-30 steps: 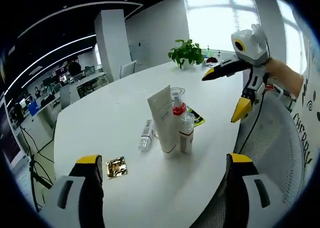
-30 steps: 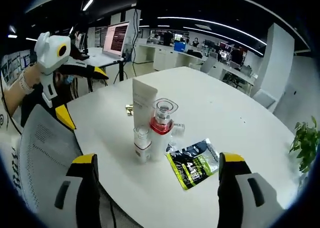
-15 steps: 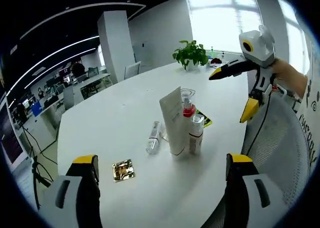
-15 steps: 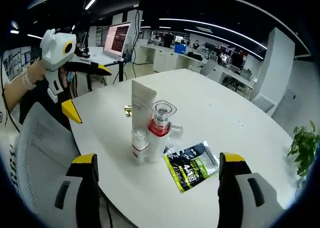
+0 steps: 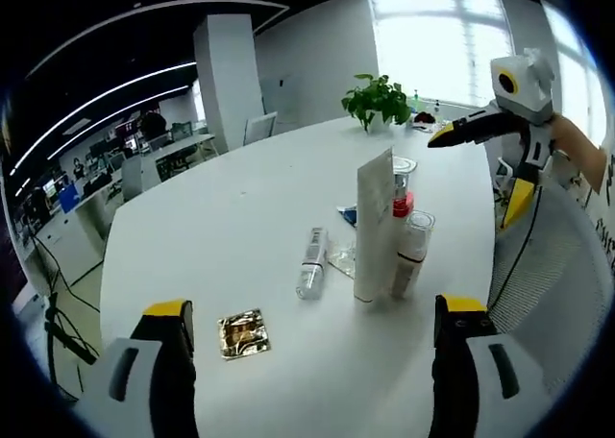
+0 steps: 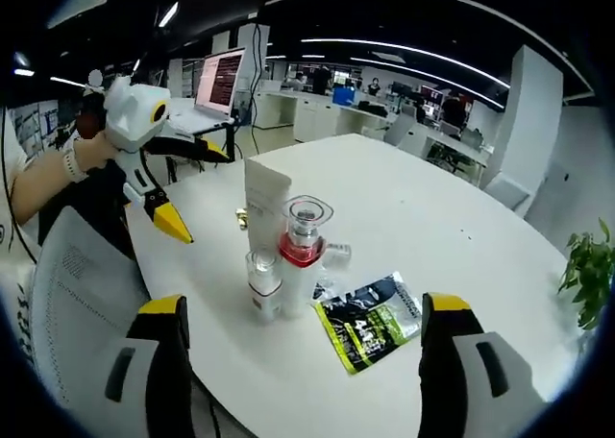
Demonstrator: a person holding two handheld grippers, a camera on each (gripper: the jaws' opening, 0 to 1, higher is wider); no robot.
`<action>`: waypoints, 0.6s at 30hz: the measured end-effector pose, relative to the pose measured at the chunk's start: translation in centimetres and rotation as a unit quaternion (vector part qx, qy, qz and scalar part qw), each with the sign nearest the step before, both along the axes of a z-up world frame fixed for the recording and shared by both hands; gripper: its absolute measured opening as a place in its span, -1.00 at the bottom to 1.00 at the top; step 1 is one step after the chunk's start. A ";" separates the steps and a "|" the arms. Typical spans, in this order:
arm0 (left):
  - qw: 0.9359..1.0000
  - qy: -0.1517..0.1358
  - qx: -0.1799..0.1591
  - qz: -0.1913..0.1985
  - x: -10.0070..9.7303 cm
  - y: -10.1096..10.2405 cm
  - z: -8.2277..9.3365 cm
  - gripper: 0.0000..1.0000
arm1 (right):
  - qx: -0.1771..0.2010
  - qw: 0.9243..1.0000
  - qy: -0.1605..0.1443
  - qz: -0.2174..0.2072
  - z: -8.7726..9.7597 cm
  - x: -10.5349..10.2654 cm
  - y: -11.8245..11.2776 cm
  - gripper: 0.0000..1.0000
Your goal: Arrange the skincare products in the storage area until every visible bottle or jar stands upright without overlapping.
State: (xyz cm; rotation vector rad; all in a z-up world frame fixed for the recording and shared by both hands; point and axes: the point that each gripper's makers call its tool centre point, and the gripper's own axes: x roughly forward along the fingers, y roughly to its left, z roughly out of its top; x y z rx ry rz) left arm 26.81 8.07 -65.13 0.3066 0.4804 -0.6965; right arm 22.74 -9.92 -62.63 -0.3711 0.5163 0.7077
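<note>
A white tube [image 5: 373, 229] stands upright on the round white table [image 5: 231, 217], with a small clear-capped bottle [image 5: 411, 254] and a red-collared bottle [image 5: 402, 196] close beside it. A clear bottle [image 5: 309, 263] lies on its side to their left. In the right gripper view the same tube [image 6: 263, 207], small bottle [image 6: 261, 282] and red-collared bottle [image 6: 303, 254] stand together. My left gripper [image 5: 309, 356] is open, short of the group and holding nothing; it also appears as the left gripper [image 6: 187, 190]. My right gripper [image 6: 300, 352] is open and empty, also seen as the right gripper [image 5: 485, 164].
A gold foil sachet [image 5: 242, 333] lies near my left jaw. A green and black packet [image 6: 370, 318] lies flat right of the bottles. A potted plant [image 5: 377, 100] stands at the table's far edge. A mesh chair [image 6: 82, 294] sits by the table, and a laptop [image 6: 219, 81] is behind.
Both views have shifted: the product group sits further right in the left gripper view. The left gripper has moved closer to the table in the right gripper view. No object has moved.
</note>
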 end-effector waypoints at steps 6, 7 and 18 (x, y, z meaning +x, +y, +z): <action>1.000 -0.003 0.015 -0.014 2.2 -0.2 -0.6 0.98 | -0.004 1.000 0.010 -0.002 -0.4 0.1 -0.2 0.99; 1.000 -0.002 0.016 -0.014 2.5 -0.2 -0.7 0.98 | -0.010 1.000 0.011 -0.002 -0.5 0.1 -0.3 0.99; 0.996 0.001 0.077 -0.039 5.9 -0.5 -3.5 0.89 | -0.011 1.000 0.016 -0.005 -0.9 0.4 -0.6 0.99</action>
